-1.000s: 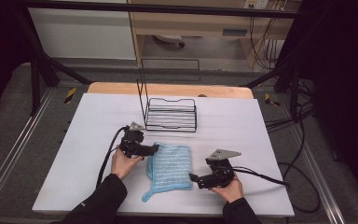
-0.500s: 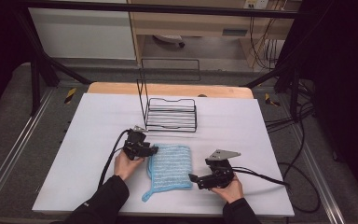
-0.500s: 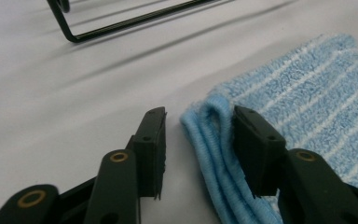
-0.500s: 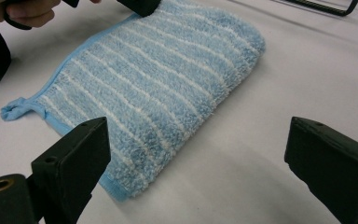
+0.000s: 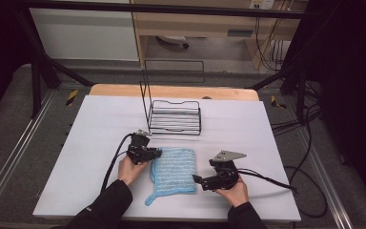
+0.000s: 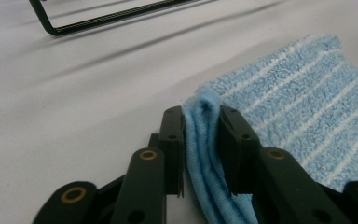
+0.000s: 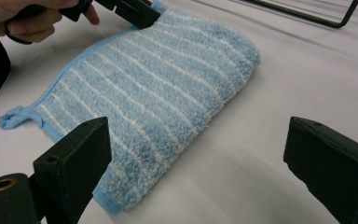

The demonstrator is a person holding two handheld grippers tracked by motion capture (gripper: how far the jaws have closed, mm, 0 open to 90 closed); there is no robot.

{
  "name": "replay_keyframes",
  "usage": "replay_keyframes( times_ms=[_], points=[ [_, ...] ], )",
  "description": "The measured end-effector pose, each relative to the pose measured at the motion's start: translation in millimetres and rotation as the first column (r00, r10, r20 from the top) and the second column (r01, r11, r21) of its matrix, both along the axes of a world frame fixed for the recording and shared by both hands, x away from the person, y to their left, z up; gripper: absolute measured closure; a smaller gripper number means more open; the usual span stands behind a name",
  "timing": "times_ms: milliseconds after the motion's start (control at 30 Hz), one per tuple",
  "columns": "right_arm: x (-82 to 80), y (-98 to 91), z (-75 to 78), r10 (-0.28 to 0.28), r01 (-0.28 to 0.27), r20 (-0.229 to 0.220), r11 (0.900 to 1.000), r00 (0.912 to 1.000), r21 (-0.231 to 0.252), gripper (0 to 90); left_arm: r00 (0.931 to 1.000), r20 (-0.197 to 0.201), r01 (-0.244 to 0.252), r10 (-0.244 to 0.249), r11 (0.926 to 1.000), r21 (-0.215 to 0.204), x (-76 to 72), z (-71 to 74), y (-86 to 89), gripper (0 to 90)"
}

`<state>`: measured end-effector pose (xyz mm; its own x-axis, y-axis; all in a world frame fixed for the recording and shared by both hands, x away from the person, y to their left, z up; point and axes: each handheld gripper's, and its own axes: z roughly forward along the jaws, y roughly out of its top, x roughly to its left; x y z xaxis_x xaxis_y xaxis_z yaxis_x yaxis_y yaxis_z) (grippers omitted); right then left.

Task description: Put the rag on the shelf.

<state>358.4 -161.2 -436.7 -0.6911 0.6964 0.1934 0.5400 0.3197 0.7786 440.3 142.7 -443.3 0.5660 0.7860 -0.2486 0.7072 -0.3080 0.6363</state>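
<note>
Counter [image 5: 100, 143], white and flat, bearing black wire rack [image 5: 175, 117] at rear. Blue-and-white striped terry cloth [image 5: 174, 169], folded, flat between both hands, long axis running front to back. Left claw [image 6: 201, 140] just closing, clamped on cloth's left folded edge. Right claw [image 7: 200, 163] spread apart, unladen, just right of cloth, facing it.

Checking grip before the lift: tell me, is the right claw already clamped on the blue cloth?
No. In the right gripper view the right claw stands wide open, and the blue cloth lies flat on the table beyond it, unpinched.
</note>
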Motion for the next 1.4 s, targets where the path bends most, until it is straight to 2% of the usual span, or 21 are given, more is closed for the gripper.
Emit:
replay_keyframes(
  times_ms=[133,267,333,533,600,667,733,767,833,1000,1133,1300,1400],
  points=[
    [3.9,-0.1,1.1,-0.003,0.003,0.012,1.0000,0.9999,0.007,8.5,1.0000,0.000,0.001,-0.001,1.0000,0.003,-0.6,0.6,0.3,75.1],
    [12.7,-0.8,4.8,-0.014,0.013,0.017,0.9997,0.9998,0.021,9.1,1.0000,-0.002,-0.007,0.007,0.9999,-0.012,-1.2,-0.1,0.7,76.7],
    [17.5,0.7,7.6,-0.015,0.015,0.026,0.9999,0.9996,0.001,9.1,1.0000,0.002,0.002,-0.002,0.9999,-0.012,-1.2,-0.5,1.6,76.8],
    [33.4,9.8,12.8,-0.015,0.016,0.052,0.9999,0.9985,-0.002,8.9,0.9997,0.016,0.016,-0.016,0.9997,-0.020,-1.6,-3.0,3.2,76.5],
    [45.3,16.0,12.1,-0.028,0.028,0.049,0.9996,0.9984,-0.005,8.8,0.9997,0.019,0.018,-0.017,0.9995,-0.024,-1.7,-3.9,4.0,76.2],
    [49.7,17.8,11.2,-0.031,0.032,0.050,0.9994,0.9983,-0.011,8.8,0.9996,0.022,0.016,-0.016,0.9994,-0.029,-1.9,-4.6,4.2,76.2],
    [62.3,22.1,6.6,-0.053,0.053,0.037,0.9986,0.9979,0.001,9.7,0.9995,0.025,0.017,-0.017,0.9995,-0.027,-2.1,-4.7,3.9,76.1],
    [62.3,22.1,6.6,-0.053,0.053,0.037,0.9986,0.9979,0.001,9.7,0.9995,0.027,0.017,-0.017,0.9995,-0.026,-2.2,-4.7,3.8,76.1],
    [73.4,25.6,1.6,-0.077,0.077,0.013,0.9969,0.9969,-0.015,11.9,0.9994,0.031,0.019,-0.019,0.9996,-0.022,-2.5,-4.7,3.4,76.1],
    [82.8,27.0,-5.4,-0.101,0.101,-0.003,0.9945,0.9949,-0.029,14.5,0.9991,0.037,0.020,-0.019,0.9996,-0.020,-3.1,-5.0,3.0,76.0],
    [85.3,28.3,-11.9,-0.112,0.110,-0.026,0.9925,0.9934,-0.053,24.2,0.9989,0.043,0.020,-0.019,0.9995,-0.025,-3.7,-5.6,3.3,75.9],
    [86.2,27.4,-16.3,-0.101,0.100,-0.098,0.9949,0.9901,-0.016,40.4,0.9987,0.045,0.026,-0.025,0.9994,-0.025,-3.5,-5.7,3.7,75.8],
    [85.7,28.3,-17.7,-0.097,0.096,-0.099,0.9953,0.9904,-0.015,44.2,0.9987,0.045,0.027,-0.026,0.9993,-0.025,-3.5,-5.8,3.8,75.7]
  ],
)
